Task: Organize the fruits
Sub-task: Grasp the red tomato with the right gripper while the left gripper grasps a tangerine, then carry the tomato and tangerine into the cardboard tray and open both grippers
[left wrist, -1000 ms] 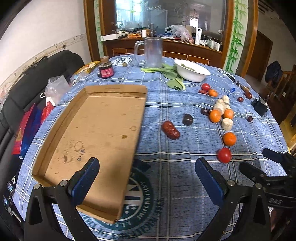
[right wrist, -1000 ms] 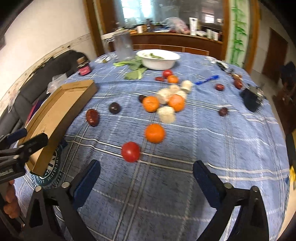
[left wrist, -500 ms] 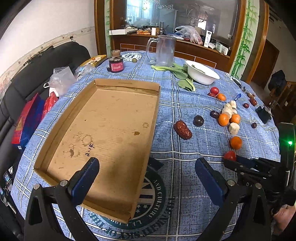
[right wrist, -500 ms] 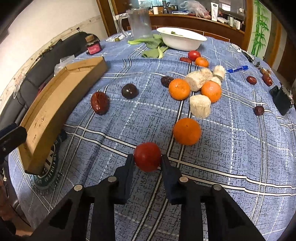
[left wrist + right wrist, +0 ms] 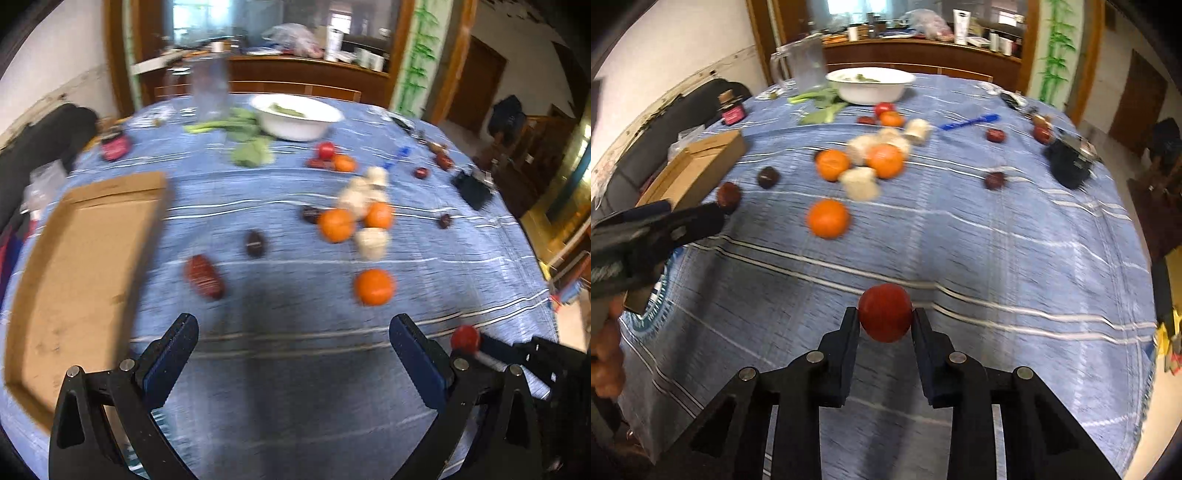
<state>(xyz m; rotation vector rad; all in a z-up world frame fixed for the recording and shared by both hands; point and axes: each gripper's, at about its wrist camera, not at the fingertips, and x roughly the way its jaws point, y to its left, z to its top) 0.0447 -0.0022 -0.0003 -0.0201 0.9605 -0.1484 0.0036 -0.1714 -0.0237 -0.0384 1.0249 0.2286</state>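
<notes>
Right claw pinching red tomato at its widest girth, lifted clear of tabletop, ready for carrying. Left claw spread, holding nothing, hovering. Cardboard tray left of left claw: likely drop spot. 3 oranges ahead, nearest orange ahead-left of right claw.

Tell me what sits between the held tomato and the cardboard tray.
In the right wrist view, only bare blue tablecloth and the left gripper lie between the tomato and the cardboard tray.
</notes>
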